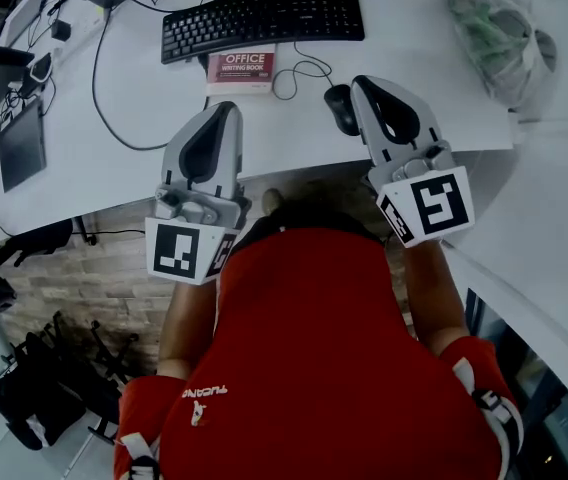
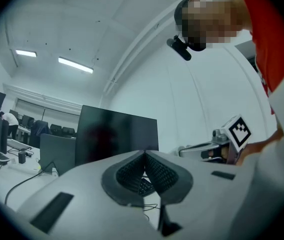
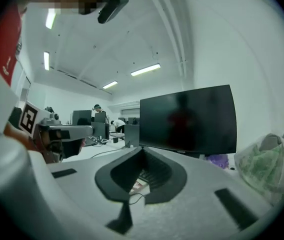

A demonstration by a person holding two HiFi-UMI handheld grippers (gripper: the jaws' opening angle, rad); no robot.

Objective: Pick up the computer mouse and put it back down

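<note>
Both the left claw and right claw are pressed together, empty; spread the right before straddling the black oval computer mouse beside its tip.

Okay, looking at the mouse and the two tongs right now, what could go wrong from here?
1. The right tongs are shut, their tip beside the computer mouse in the head view; coming down closed, they might shove it rather than grip it.
2. The mouse lies near the desk's front edge, so a shove could tip it off.
3. Its cable loops beside the writing book; a lift may tug it.
</note>
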